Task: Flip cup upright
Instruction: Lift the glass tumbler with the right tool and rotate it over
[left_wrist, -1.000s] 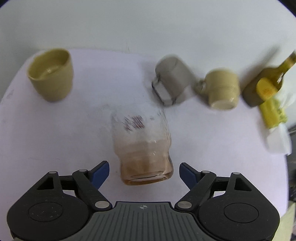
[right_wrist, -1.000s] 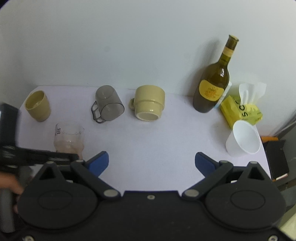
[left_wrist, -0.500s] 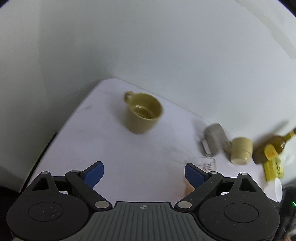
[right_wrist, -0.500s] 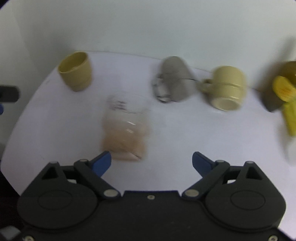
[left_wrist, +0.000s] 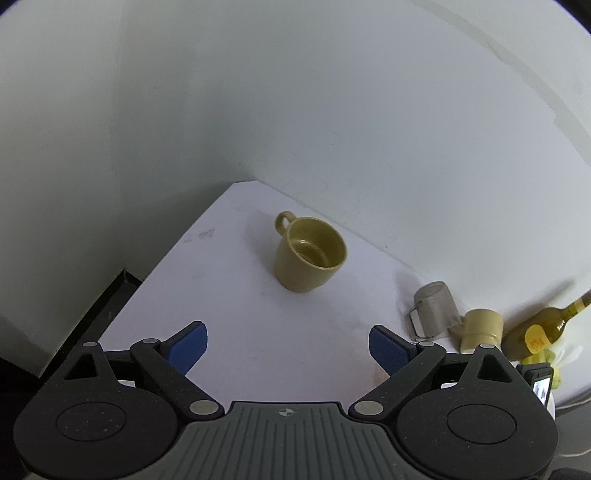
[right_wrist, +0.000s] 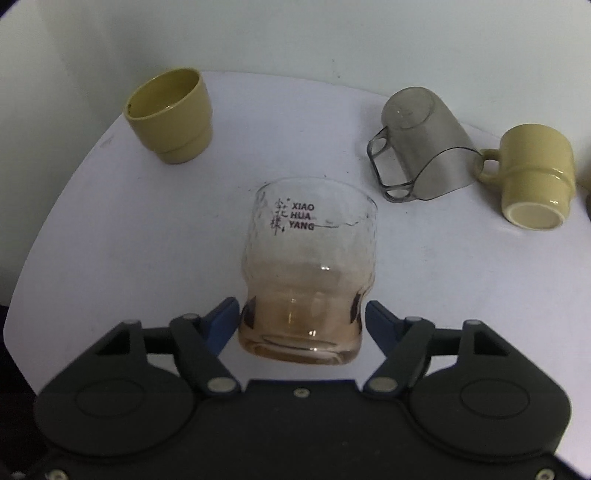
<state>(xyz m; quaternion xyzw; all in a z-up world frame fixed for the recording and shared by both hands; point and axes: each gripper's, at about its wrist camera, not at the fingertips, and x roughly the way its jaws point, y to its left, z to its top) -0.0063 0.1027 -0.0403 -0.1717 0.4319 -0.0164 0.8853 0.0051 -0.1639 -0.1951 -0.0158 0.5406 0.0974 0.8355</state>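
Between the wide-open, empty jaws of the right gripper (right_wrist: 302, 325), the inverted glass cup (right_wrist: 308, 273) is best clamped squarely at its amber base before being turned, the left gripper (left_wrist: 288, 347) being held open and empty too.

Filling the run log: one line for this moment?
right gripper: open, straddling glass | glass: upright | left gripper: open, empty

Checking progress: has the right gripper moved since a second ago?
Yes. The right gripper has closed in, now straddling the glass; the olive cup looms larger.

— Which cup?
— The clear glass tumbler (right_wrist: 308, 273), amber-tinted at its thick base, printed "XIAO HUA YANG".
— Its pose?
— Upside down at frame centre, rim on the white table, base nearest the camera.
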